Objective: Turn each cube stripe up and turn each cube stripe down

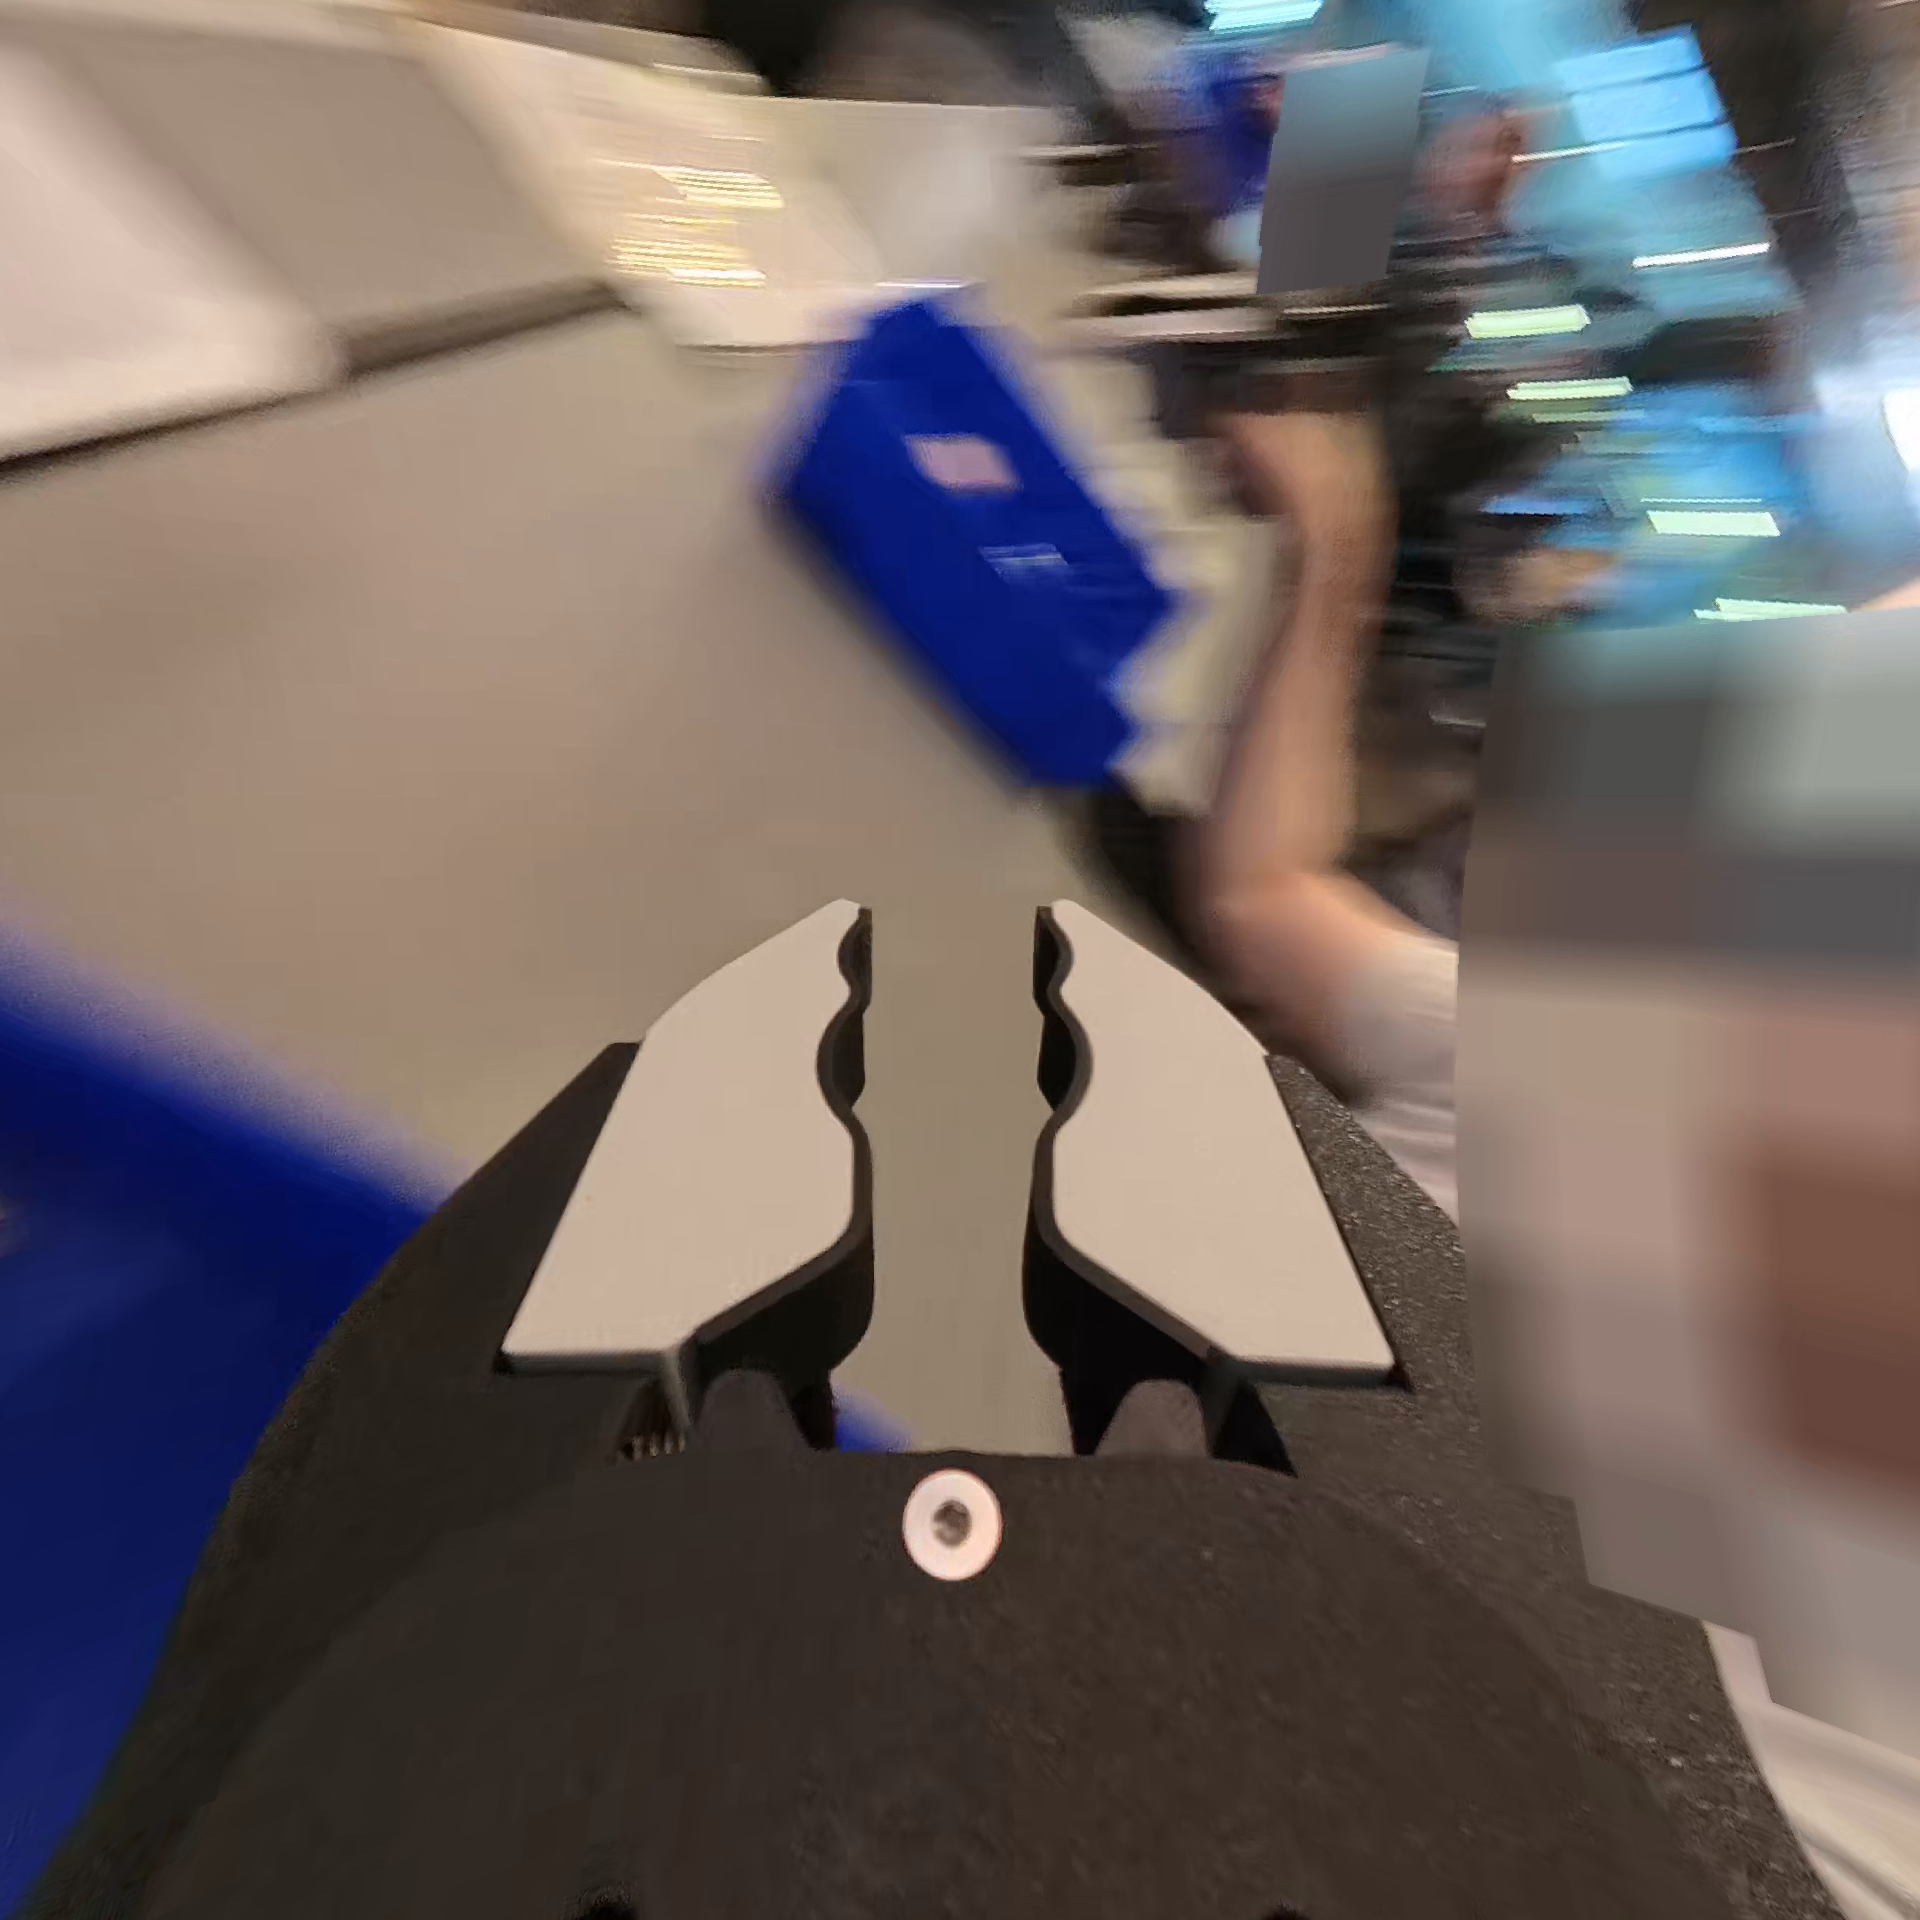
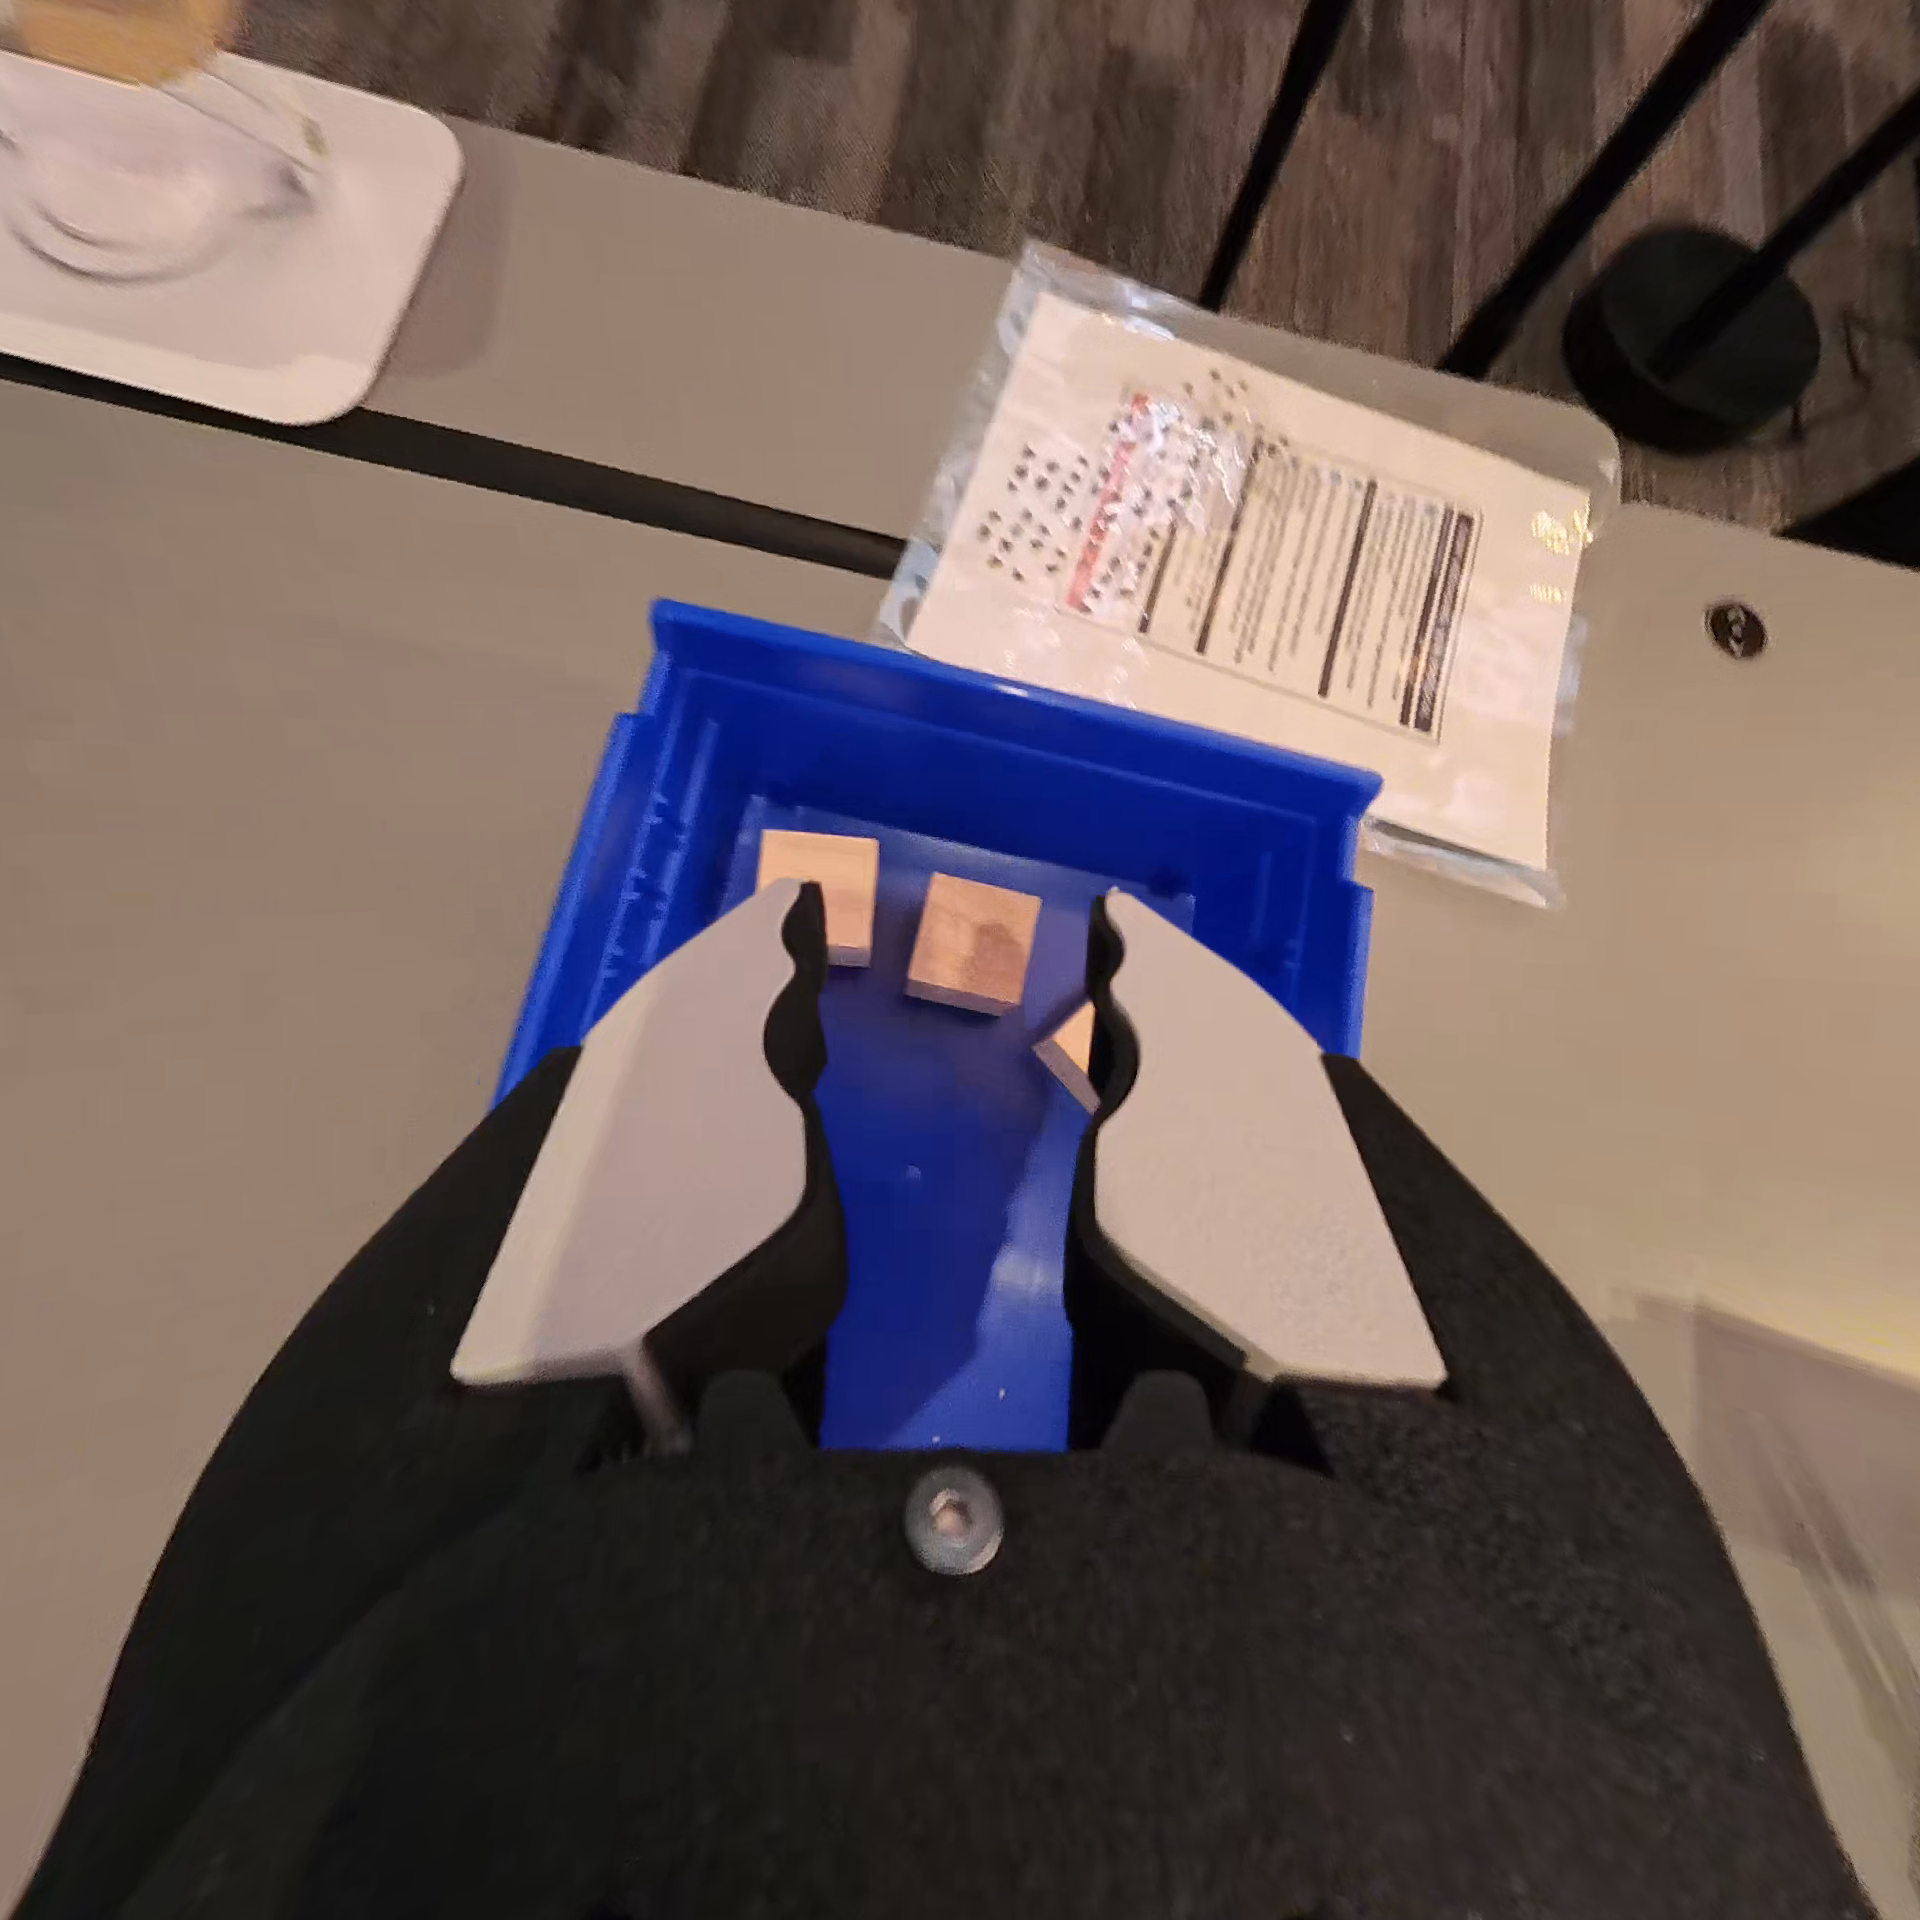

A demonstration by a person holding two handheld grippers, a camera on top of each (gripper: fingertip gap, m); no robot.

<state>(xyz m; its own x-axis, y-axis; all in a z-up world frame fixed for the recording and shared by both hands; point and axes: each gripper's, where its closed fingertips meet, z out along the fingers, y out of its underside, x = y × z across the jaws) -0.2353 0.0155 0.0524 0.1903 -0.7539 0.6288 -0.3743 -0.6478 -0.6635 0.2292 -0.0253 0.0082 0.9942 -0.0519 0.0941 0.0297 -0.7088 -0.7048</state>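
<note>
In the right wrist view, my right gripper (image 2: 951, 899) is open above a blue bin (image 2: 997, 748) on the grey table. Three wooden cubes lie on the bin floor: one at the far left (image 2: 826, 883) partly behind my left fingertip, one in the middle (image 2: 971, 940) with a dark mark on top, and one at the right (image 2: 1070, 1044) mostly hidden by my right finger. In the left wrist view, my left gripper (image 1: 951, 914) is open and empty over bare table. That view is heavily blurred.
A clear bag holding a printed sheet (image 2: 1247, 582) lies just behind the bin. A white tray with a glass bowl (image 2: 187, 229) sits far left. A black stand base (image 2: 1694, 343) is on the floor. The left wrist view shows a blurred blue bin (image 1: 966, 561) and a person's arm (image 1: 1299, 727).
</note>
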